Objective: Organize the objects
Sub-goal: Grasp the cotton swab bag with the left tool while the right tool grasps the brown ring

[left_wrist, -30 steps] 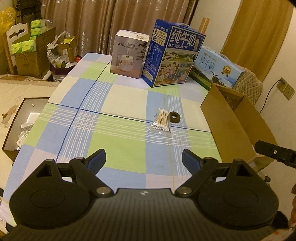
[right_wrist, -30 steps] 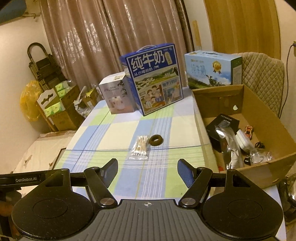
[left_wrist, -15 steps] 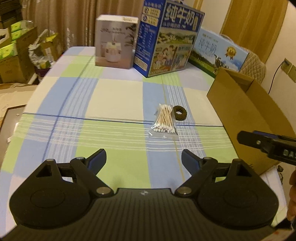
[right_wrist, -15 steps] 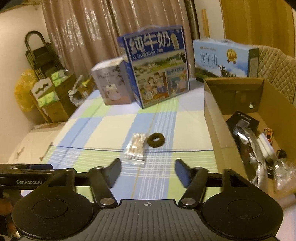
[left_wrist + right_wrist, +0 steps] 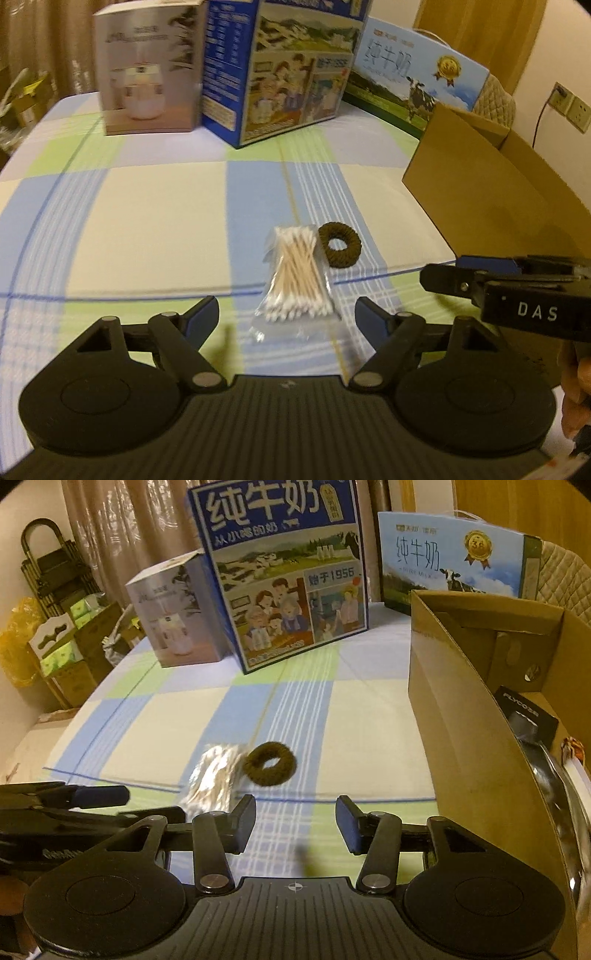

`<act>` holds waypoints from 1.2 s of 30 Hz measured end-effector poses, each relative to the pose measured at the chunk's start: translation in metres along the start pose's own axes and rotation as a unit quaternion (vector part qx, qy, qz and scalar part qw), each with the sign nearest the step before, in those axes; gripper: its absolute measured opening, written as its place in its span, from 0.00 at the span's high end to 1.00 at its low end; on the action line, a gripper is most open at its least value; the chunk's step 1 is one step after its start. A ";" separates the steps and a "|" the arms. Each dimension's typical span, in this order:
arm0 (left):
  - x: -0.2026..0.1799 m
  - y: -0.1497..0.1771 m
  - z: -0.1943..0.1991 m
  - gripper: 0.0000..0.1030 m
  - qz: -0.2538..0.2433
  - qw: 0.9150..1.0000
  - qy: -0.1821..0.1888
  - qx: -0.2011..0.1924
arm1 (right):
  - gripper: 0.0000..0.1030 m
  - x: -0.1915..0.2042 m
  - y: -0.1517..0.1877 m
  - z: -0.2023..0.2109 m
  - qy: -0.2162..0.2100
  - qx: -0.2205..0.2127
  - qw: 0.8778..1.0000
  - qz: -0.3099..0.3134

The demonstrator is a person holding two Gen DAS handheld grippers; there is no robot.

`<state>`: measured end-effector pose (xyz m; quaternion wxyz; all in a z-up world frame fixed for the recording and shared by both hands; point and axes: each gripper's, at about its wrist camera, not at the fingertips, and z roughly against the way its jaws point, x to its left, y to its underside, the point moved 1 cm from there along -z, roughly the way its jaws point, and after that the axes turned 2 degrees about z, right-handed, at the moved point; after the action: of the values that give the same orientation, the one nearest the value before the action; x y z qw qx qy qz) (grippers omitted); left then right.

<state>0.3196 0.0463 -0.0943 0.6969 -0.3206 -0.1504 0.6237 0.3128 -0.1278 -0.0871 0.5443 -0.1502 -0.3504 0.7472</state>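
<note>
Left wrist view: my left gripper (image 5: 286, 314) hangs low over the checked tablecloth (image 5: 147, 221) with its tongs released and spread wide, nothing between them. The bag of cotton swabs (image 5: 295, 278) lies flat on the cloth directly at 12 o'clock from the gripper, its near end between the two fingertips (image 5: 201, 314). The brown hair tie (image 5: 340, 244) lies at the bag's 1 o'clock, touching or almost touching the bag's far right corner; I cannot tell which. My right gripper (image 5: 443, 277) enters at 3 o'clock, seen side-on. The open cardboard box (image 5: 480, 206) stands at 2 o'clock, well apart from the swabs.

Right wrist view: my right gripper (image 5: 295, 823) is likewise released, tongs apart and empty. The hair tie (image 5: 269, 763) lies at 12 o'clock just beyond the fingertips (image 5: 345, 823), with the swab bag (image 5: 216, 775), blurred here, just beside it at 9 o'clock. My left gripper (image 5: 99, 795) reaches in at 9 o'clock. The cardboard box (image 5: 450, 701) fills 3 o'clock; inside it I see a black packet (image 5: 532, 716) and other items too blurred to name.

At the far edge of the table stand a white appliance carton (image 5: 173, 620) at 11 o'clock, a dark blue milk carton (image 5: 284, 572) at 12 and a light blue milk carton (image 5: 454, 557) at 1 o'clock.
</note>
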 end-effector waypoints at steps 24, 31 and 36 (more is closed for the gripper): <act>0.047 -0.012 -0.021 0.82 0.011 1.000 -0.021 0.016 | 0.47 0.023 -0.013 -0.075 -0.020 0.003 0.998 0.061; 0.046 -0.009 -0.029 0.66 0.001 0.999 -0.033 0.014 | 0.49 0.036 -0.012 -0.098 -0.003 0.009 0.994 0.106; 0.044 -0.009 -0.034 0.67 0.001 0.999 -0.033 0.014 | 0.85 0.037 -0.012 -0.097 0.012 0.006 0.993 0.118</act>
<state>0.3555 0.0802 -0.1224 0.6954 -0.2903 -0.1644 0.6364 0.3669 -0.0564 -0.1420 0.4573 -0.1965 -0.3186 0.8067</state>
